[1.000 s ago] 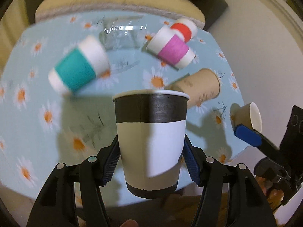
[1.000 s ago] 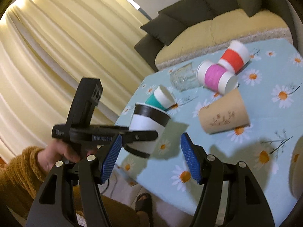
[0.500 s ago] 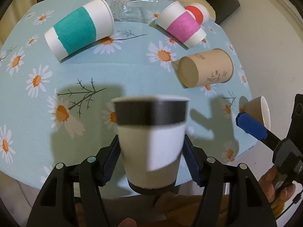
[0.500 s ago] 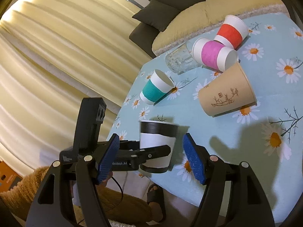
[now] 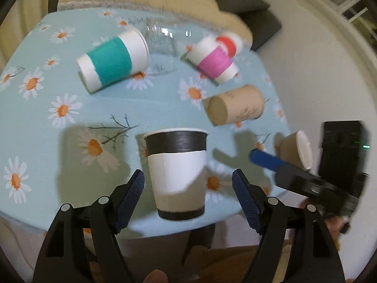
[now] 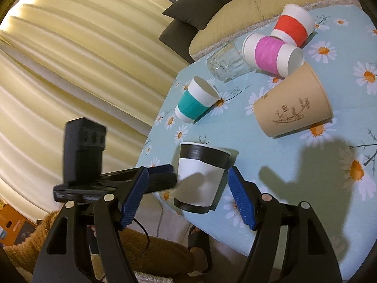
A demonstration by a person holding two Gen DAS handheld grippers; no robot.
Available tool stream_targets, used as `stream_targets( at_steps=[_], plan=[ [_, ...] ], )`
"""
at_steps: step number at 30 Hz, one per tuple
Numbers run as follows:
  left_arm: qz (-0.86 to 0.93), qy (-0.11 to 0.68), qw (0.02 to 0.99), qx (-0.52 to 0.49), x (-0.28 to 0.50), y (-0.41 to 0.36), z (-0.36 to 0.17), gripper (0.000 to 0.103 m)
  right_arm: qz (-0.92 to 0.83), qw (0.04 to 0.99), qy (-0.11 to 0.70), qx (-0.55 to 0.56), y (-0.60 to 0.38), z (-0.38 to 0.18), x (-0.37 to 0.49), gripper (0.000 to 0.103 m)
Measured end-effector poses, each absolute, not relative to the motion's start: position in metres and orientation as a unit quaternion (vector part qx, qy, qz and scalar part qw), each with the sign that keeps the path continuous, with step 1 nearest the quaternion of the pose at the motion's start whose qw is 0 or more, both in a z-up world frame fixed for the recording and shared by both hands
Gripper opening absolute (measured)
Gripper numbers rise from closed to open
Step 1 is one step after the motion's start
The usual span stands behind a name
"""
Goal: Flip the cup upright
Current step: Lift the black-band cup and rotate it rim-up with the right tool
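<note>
A black-and-white paper cup [image 5: 178, 174] stands upright near the front edge of the daisy tablecloth [image 5: 47, 132]. My left gripper [image 5: 188, 188] is open, its blue pads apart from the cup on both sides. In the right wrist view the same cup [image 6: 200, 176] stands at the table edge. My right gripper [image 6: 188, 191] is open and empty, held off the table; the cup shows between its pads from behind. The left gripper body [image 6: 113, 181] reaches toward the cup from the left.
Cups lie on their sides: teal [image 5: 113, 61], pink [image 5: 214, 61], red [image 5: 227, 43], brown [image 5: 235, 105], and a small tan one [image 5: 297, 151] at the right edge. A clear glass [image 6: 226, 62] lies at the back. A sofa [image 6: 235, 16] stands behind the table.
My left gripper lowered the cup onto the table near the front edge and opened, letting it go. The right gripper stayed open and shifted a little.
</note>
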State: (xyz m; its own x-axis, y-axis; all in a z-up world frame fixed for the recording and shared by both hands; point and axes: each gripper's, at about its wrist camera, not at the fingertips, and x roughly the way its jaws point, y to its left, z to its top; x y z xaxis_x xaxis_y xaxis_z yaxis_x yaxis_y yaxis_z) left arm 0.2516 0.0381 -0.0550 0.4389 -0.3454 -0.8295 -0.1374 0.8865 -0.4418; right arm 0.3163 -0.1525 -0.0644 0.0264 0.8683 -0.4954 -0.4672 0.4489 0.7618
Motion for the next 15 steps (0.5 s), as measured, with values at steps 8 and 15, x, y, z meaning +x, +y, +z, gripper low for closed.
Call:
stream_targets(
  at_steps=[8,15],
  plan=[
    [-0.040,0.492,0.831,-0.259,0.201,0.070,-0.053,0.076,0.471,0.685,0.535,0.152,-0.113,-0.076,0.316,0.070],
    [-0.053,0.469,0.836,-0.281,0.174,0.075,-0.074,0.076,0.439,0.685,0.567,0.129,-0.076,-0.093,0.320,0.070]
  ],
)
